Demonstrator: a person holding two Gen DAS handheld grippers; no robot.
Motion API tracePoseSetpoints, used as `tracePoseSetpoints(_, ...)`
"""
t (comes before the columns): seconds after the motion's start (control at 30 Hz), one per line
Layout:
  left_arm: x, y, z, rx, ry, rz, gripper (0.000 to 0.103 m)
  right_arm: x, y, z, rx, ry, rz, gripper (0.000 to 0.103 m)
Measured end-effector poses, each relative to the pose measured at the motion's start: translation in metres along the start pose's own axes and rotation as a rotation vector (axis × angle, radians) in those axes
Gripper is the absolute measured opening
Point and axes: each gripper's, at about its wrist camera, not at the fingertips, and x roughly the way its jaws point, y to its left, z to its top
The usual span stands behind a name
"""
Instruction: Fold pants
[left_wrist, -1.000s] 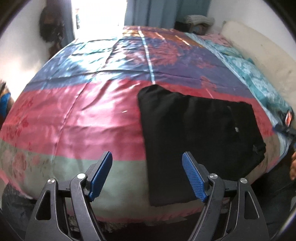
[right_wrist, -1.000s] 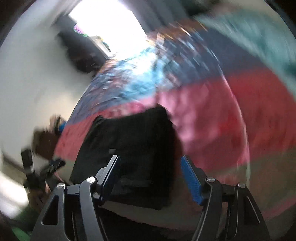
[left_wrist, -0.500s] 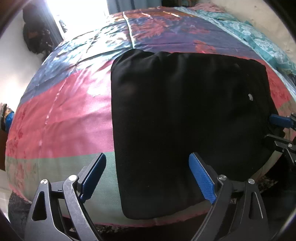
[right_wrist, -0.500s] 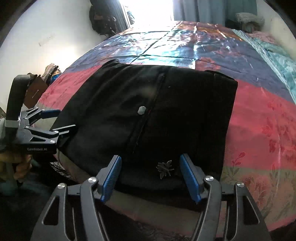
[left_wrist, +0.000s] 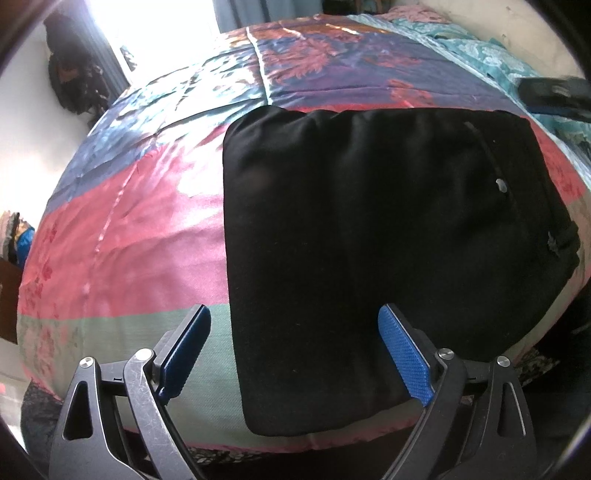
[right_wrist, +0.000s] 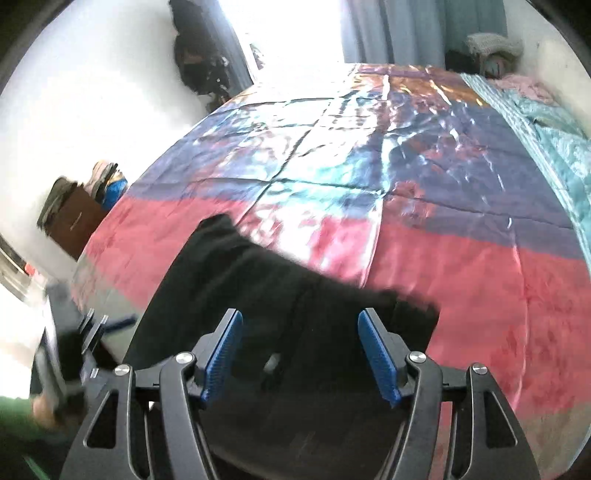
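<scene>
The left gripper (left_wrist: 295, 350) stands wide, its blue pads well apart and nothing between them but air. Directly past and between its fingers lies the near corner of the black pants (left_wrist: 369, 229), folded into a broad rectangle on the bedspread (left_wrist: 122, 240). The left finger sits over the pale green and pink band of the spread, just off the fold's left edge; the right finger sits over the black cloth itself. Whether the tips touch the fabric cannot be told. Farther out and to the right on the cloth is a small white button (left_wrist: 499, 183) beside a seam, and at the fold's far right edge a bunched dark bit hangs toward the bed's side. Beyond the pants the spread runs into purple and blue bands, then to a bright window.

The right gripper (right_wrist: 301, 356) is likewise spread wide and holds nothing. The pants (right_wrist: 258, 280) fill the space just under and ahead of its fingers, blurred, stretching away to the left. Left of this gripper, low at the frame edge, the other gripper shows as a blur. Ahead and to the right the pink, then blue, satin bedspread (right_wrist: 461, 266) stretches to curtains (right_wrist: 413, 29) at the far wall.
</scene>
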Motion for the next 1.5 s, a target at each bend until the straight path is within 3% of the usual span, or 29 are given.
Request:
tracePoseSetpoints(0.1, 0.000, 0.001, 0.000, -0.007, 0.001, -0.026, 0.093, 0.055, -0.042, -0.008, 0.107, 0.132, 0.007, 0.063)
tracePoseSetpoints(0.13, 0.000, 0.002, 0.000, -0.010, 0.008, -0.042, 0.093, 0.062, -0.048, -0.012, 0.128, 0.140, 0.023, 0.062)
tracePoseSetpoints(0.23, -0.004, 0.010, 0.002, -0.024, 0.035, -0.089, 0.093, 0.042, -0.046, -0.015, 0.139, 0.081, 0.012, 0.061)
tracePoseSetpoints(0.3, -0.011, 0.019, 0.007, -0.068, 0.048, -0.169, 0.091, 0.016, -0.037, -0.020, 0.123, 0.023, 0.002, 0.061)
tracePoseSetpoints(0.37, -0.026, 0.034, 0.023, -0.143, -0.022, -0.247, 0.091, -0.003, -0.026, -0.031, 0.103, -0.014, 0.004, 0.062)
tracePoseSetpoints(0.47, -0.028, 0.045, 0.069, -0.182, -0.078, -0.273, 0.092, -0.006, -0.020, -0.056, 0.107, -0.003, 0.021, 0.062)
tracePoseSetpoints(0.57, -0.001, 0.037, 0.111, -0.115, -0.070, -0.168, 0.092, 0.017, -0.021, -0.091, 0.116, 0.069, -0.026, 0.062)
tracePoseSetpoints(0.63, 0.030, 0.035, 0.130, -0.088, -0.040, -0.097, 0.091, 0.012, -0.023, -0.103, 0.147, 0.001, -0.019, 0.063)
tracePoseSetpoints(0.73, 0.084, 0.036, 0.148, -0.070, 0.055, 0.020, 0.089, 0.012, -0.021, -0.105, 0.147, -0.009, -0.039, 0.064)
tracePoseSetpoints(0.77, 0.098, 0.042, 0.152, -0.096, 0.090, 0.016, 0.090, 0.013, -0.020, -0.105, 0.145, -0.010, -0.042, 0.066)
tracePoseSetpoints(0.87, 0.086, 0.053, 0.151, -0.172, 0.072, -0.044, 0.089, 0.017, -0.014, -0.105, 0.116, -0.002, -0.041, 0.081)
tracePoseSetpoints(0.93, 0.062, 0.057, 0.146, -0.163, 0.030, -0.074, 0.088, 0.021, -0.005, -0.102, 0.061, 0.042, -0.087, 0.102)
tracePoseSetpoints(1.0, 0.038, 0.062, 0.135, -0.136, -0.002, -0.105, 0.088, 0.011, -0.004, -0.107, 0.071, 0.055, -0.108, 0.098)
tracePoseSetpoints(1.13, -0.015, 0.065, 0.088, -0.135, -0.056, -0.219, 0.093, -0.044, 0.012, -0.115, 0.037, -0.081, -0.067, 0.095)
tracePoseSetpoints(1.23, -0.022, 0.049, 0.049, -0.126, -0.016, -0.300, 0.093, -0.059, 0.032, -0.120, -0.021, -0.138, 0.000, 0.095)
tracePoseSetpoints(1.3, -0.008, 0.031, 0.032, -0.076, 0.043, -0.294, 0.093, -0.040, 0.034, -0.125, -0.031, -0.077, 0.049, 0.095)
tracePoseSetpoints(1.37, -0.002, 0.020, 0.020, -0.033, 0.090, -0.252, 0.088, -0.014, 0.023, -0.134, 0.014, 0.038, 0.031, 0.094)
tracePoseSetpoints(1.4, -0.007, 0.022, 0.018, -0.028, 0.084, -0.255, 0.088, -0.019, 0.017, -0.135, 0.033, 0.024, 0.033, 0.088)
tracePoseSetpoints(1.47, -0.025, 0.035, 0.018, -0.045, 0.041, -0.294, 0.090, -0.043, 0.009, -0.128, 0.090, -0.026, 0.084, 0.087)
tracePoseSetpoints(1.5, -0.030, 0.045, 0.020, -0.064, 0.020, -0.302, 0.096, -0.056, 0.002, -0.125, 0.112, -0.059, 0.098, 0.088)
